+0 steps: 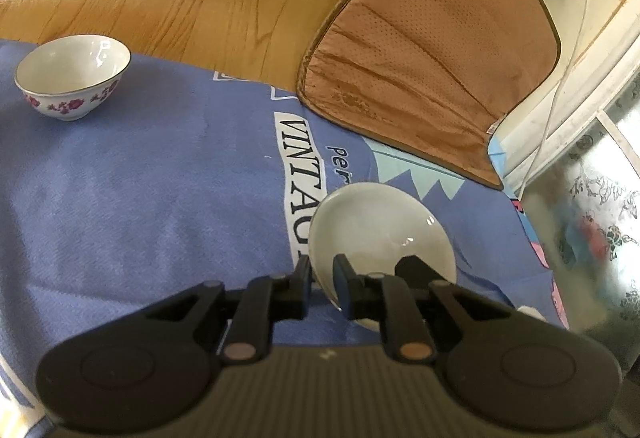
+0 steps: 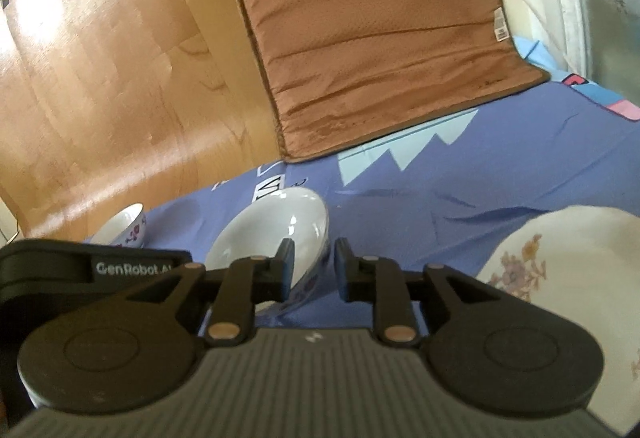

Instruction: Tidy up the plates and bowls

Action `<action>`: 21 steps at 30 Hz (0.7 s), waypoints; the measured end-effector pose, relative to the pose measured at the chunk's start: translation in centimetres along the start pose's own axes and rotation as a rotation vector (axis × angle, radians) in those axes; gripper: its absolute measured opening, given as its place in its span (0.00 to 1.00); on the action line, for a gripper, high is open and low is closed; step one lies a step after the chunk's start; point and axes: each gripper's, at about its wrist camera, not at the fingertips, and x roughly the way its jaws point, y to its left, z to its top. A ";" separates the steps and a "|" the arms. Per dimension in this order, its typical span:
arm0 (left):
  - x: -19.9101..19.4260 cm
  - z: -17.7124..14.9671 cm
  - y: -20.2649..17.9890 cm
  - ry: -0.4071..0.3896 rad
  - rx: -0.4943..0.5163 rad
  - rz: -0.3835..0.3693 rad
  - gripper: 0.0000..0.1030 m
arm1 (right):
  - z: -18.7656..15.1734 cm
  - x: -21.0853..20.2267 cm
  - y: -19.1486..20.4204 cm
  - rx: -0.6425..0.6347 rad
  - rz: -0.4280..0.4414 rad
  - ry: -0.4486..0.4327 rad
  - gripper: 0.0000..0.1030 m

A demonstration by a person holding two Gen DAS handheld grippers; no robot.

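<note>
Left wrist: left tongs [image 1: 323, 280] pinch white bowl [image 1: 380, 226] rim.

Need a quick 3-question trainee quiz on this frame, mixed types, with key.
1. True or false: the near bowl's rim sits between the left gripper's fingers.
2. The far bowl stands on: A) wood floor B) blue cloth C) brown cushion.
3. Fill in: the flowered dish at the right edge of the right wrist view is a ____.
Key: 1 true; 2 B; 3 plate.
</note>
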 end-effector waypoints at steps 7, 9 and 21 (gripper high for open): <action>-2.6 -0.6 0.0 -0.045 0.014 0.018 0.13 | 0.2 -0.5 -0.2 0.038 0.053 0.032 0.24; -3.3 -0.9 0.4 -0.051 0.001 0.022 0.13 | 0.3 -0.8 0.0 0.044 0.086 0.040 0.24; -4.0 -1.0 2.0 -0.074 -0.028 0.044 0.29 | -0.1 -0.4 0.2 0.053 0.089 0.029 0.43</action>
